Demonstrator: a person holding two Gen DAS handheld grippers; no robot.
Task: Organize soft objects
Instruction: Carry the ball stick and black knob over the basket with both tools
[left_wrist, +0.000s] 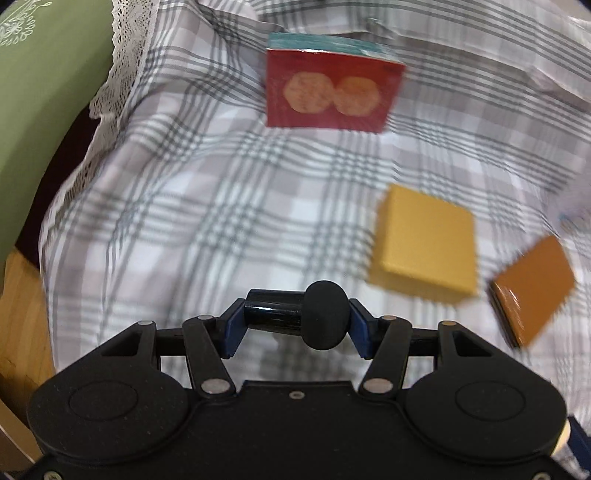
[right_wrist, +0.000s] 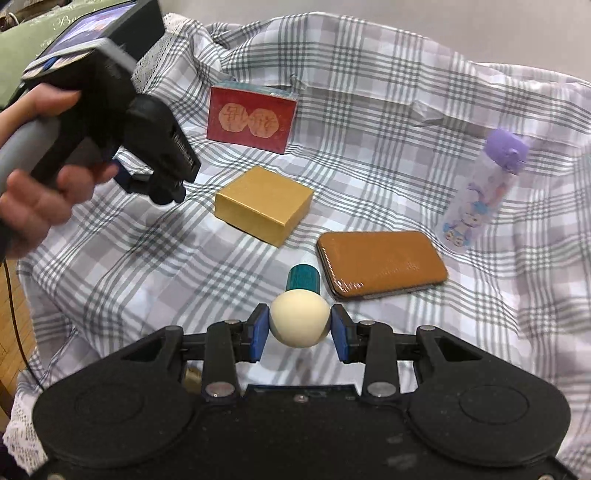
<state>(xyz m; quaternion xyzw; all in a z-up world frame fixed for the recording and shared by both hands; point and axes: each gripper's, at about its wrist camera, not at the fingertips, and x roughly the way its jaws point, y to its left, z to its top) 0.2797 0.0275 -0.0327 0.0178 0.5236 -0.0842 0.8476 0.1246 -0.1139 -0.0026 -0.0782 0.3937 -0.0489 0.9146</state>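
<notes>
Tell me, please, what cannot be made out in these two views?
- Left wrist view: the orange-brown leather case and yellow square box are motion-blurred; surface detail is lost.
- Left wrist view: the red box's printed characters are blurred.
- Right wrist view: the left claw's tips are hidden behind its black body.
- Right wrist view: the purple-capped bottle's print is too small.

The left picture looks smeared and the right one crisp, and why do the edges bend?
Left wrist view: motion blur smears the yellow box and brown case. Right wrist view: sharp, with glare on the brown case. Both use fisheye lenses, which curve the checked cloth toward the edges.
</notes>
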